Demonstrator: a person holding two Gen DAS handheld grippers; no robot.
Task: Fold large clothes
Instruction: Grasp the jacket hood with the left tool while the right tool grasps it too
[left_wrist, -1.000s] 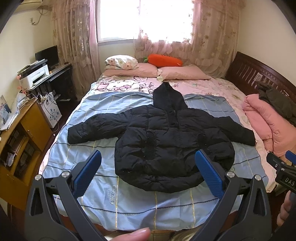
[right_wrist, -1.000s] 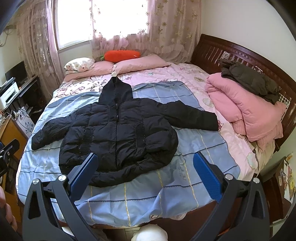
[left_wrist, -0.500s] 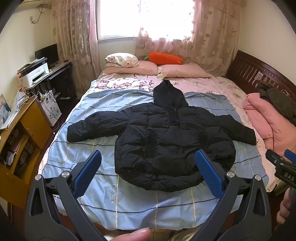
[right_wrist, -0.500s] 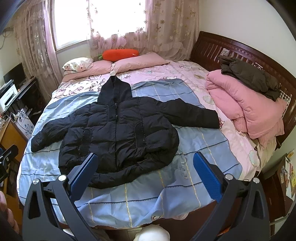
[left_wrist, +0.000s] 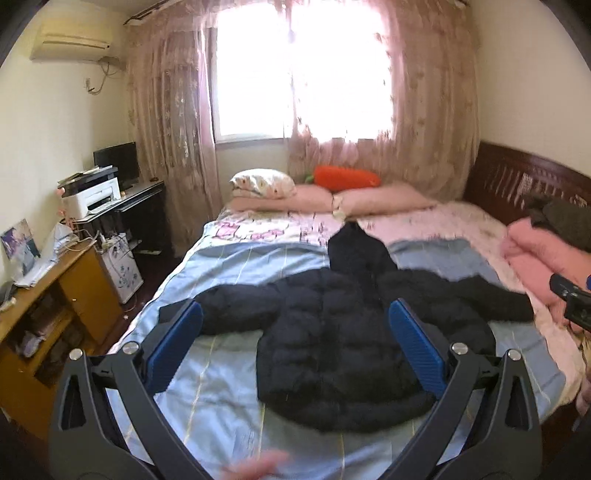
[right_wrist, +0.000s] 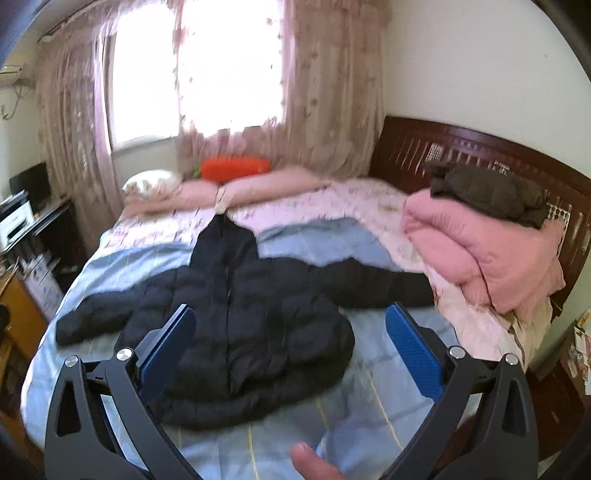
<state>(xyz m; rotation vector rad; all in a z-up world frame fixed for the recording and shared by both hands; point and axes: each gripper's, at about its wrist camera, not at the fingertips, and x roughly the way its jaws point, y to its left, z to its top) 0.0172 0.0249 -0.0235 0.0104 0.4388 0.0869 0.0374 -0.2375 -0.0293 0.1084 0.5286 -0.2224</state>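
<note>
tilting upward since earlier, both gaping tools face the jacket.

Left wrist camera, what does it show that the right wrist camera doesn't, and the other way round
Only the left wrist view shows the air conditioner high on the wall and the right gripper's tip at the frame's edge. Only the right wrist view shows the whole dark green garment on the pink folded quilt; in the left view it is cut off. Both show the black hooded jacket spread flat on the blue sheet, the orange carrot pillow, and an open, empty gripper: left gripper, right gripper.
</note>
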